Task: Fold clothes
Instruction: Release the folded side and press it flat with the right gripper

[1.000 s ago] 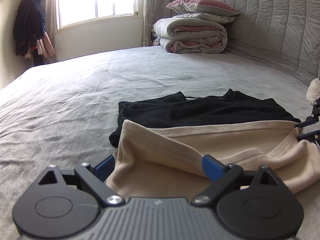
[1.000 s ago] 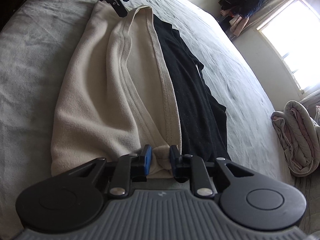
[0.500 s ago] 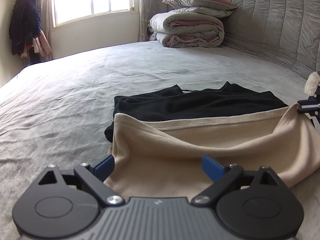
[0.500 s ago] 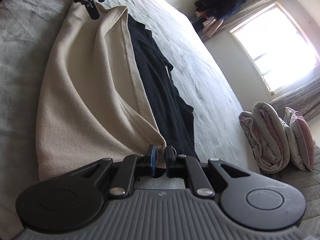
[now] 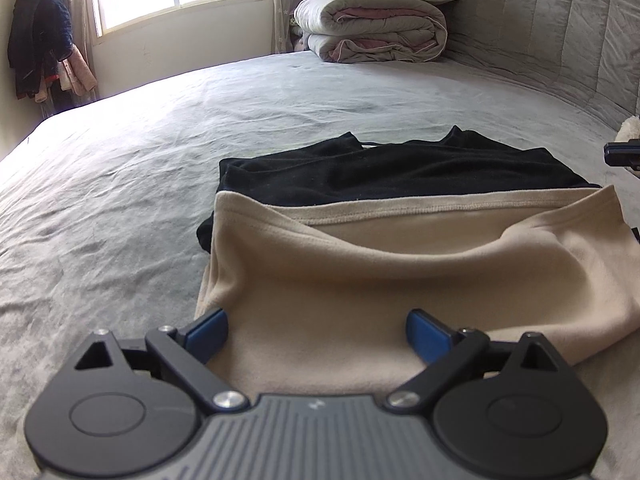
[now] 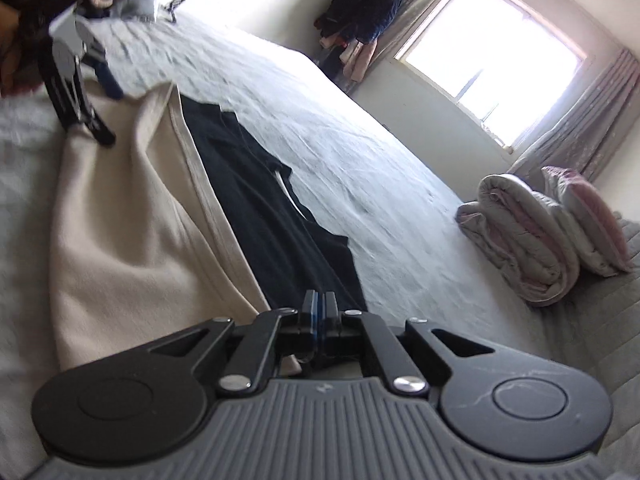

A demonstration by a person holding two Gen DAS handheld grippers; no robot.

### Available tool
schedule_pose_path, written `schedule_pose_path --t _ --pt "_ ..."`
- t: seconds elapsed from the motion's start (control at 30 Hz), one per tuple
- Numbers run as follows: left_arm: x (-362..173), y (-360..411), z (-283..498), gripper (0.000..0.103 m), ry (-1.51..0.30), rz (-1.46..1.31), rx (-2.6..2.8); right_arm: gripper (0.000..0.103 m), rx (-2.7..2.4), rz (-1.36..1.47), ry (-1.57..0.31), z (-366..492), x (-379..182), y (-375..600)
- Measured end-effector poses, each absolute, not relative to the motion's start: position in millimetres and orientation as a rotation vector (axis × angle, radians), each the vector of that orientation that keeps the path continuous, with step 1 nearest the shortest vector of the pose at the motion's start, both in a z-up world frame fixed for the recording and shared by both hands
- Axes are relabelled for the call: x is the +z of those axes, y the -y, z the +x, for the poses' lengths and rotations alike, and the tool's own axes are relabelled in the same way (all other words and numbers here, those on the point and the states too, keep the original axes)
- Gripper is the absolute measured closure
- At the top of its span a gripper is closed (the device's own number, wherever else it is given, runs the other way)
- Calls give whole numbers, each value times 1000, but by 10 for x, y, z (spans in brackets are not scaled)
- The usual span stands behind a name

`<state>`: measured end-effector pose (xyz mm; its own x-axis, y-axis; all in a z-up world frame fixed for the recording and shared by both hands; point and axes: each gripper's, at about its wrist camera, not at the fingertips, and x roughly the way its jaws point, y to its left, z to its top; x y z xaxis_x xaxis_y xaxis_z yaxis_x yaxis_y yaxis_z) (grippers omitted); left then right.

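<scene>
A beige garment [image 5: 400, 272] lies on the grey bed sheet [image 5: 120, 200], overlapping a black garment [image 5: 380, 172] just beyond it. My left gripper [image 5: 316, 328] stands open above the beige garment's near end, blue pads wide apart and gripping nothing. In the right wrist view it appears at the far end as the left gripper [image 6: 108, 108]. My right gripper [image 6: 320, 312] is shut at the other end of the beige garment [image 6: 120, 240], where the hem runs into its pads; a bit of beige cloth shows beneath them. From the left wrist view the right gripper [image 5: 624, 154] sits at the right edge.
A folded duvet with pillows [image 5: 372, 28] is stacked at the padded headboard [image 5: 560, 40]. Dark clothes hang on a rack [image 5: 40, 52] beside the window. A person's hand and sleeve [image 6: 24, 20] show behind the left gripper.
The right gripper's pads closed on the corner of the beige garment, then it rose and rolled. The beige upper layer was drawn out flatter. The left gripper stayed open in place.
</scene>
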<state>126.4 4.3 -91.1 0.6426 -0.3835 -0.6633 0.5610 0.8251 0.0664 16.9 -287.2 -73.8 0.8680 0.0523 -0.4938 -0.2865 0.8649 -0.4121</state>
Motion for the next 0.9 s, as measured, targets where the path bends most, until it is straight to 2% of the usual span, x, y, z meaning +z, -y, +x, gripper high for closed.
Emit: schedule_pose_path --t 0.1,0.27,0.4,0.47,0.53,0.57,0.7,0.9 --pt "-929 -51 1261 6 -702 278 -545 99 335 -282 -524 307 -715 2770" --pt "-935 -86 1208 6 -719 292 -549 89 473 -146 -577 582 -770 2436" --pt "-949 -127 1152 5 -719 297 -556 86 488 -55 -600 841 -778 2329" --pt "-955 -138 1124 5 -715 302 -559 75 503 -15 -620 938 -789 2309" --pt "-958 -141 1111 5 -713 307 -560 43 523 33 -634 995 -809 2300" --pt "-959 -138 1105 5 -711 312 -561 37 533 58 -640 1021 -818 2295" --pt "-959 -128 1077 5 -702 336 -563 37 595 173 -660 1103 -816 2316" --pt "-958 -140 1059 5 -693 349 -572 39 601 398 -802 1395 -965 2496"
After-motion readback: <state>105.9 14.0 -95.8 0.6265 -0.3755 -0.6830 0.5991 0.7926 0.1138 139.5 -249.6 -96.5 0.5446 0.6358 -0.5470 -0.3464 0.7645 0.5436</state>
